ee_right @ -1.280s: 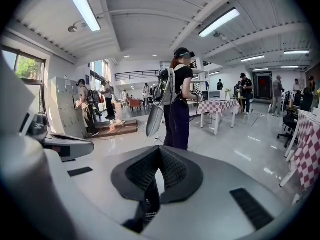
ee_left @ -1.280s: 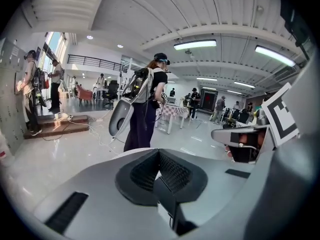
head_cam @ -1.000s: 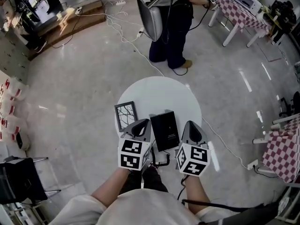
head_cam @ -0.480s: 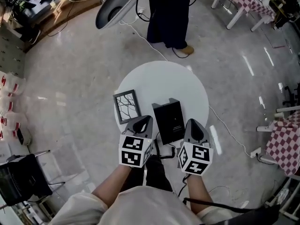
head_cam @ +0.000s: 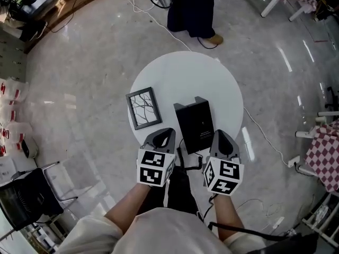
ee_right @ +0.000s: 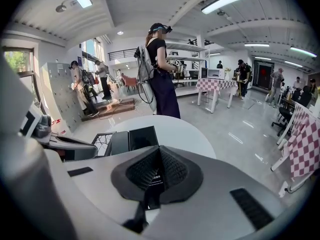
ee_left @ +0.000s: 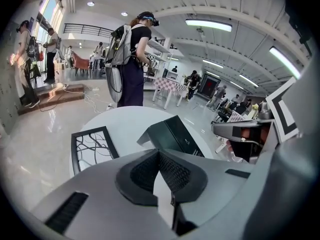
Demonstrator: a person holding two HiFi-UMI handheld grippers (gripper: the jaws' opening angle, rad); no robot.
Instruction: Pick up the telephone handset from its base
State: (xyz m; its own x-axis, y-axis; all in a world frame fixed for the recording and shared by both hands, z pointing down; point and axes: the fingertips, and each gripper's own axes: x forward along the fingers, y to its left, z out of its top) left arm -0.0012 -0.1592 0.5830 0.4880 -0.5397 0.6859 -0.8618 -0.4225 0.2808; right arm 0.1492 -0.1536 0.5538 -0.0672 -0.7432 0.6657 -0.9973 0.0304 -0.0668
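The black telephone [head_cam: 196, 125] stands on the round white table [head_cam: 180, 75], its handset resting on the base and a dark cord [head_cam: 189, 164] trailing off the near edge. My left gripper [head_cam: 163, 134] hovers at the table's near edge just left of the phone, jaws shut and empty. Just right of the phone, my right gripper [head_cam: 220, 136] is also shut with nothing in it. In the left gripper view the telephone [ee_left: 174, 133] lies ahead and slightly right of the left gripper [ee_left: 159, 153]. The right gripper view shows the telephone [ee_right: 131, 139] ahead and left of the right gripper [ee_right: 159, 150].
A black picture frame [head_cam: 144, 108] with a branch pattern lies on the table left of the phone. A person in dark trousers [head_cam: 193, 9] stands beyond the table. Cables run over the floor, checkered tables [head_cam: 323, 157] stand at the right, a dark chair [head_cam: 26, 200] at the left.
Both grippers have sunk toward the table's near edge, still shut. The table and phone now sit higher in the head view and farther ahead of the jaws.
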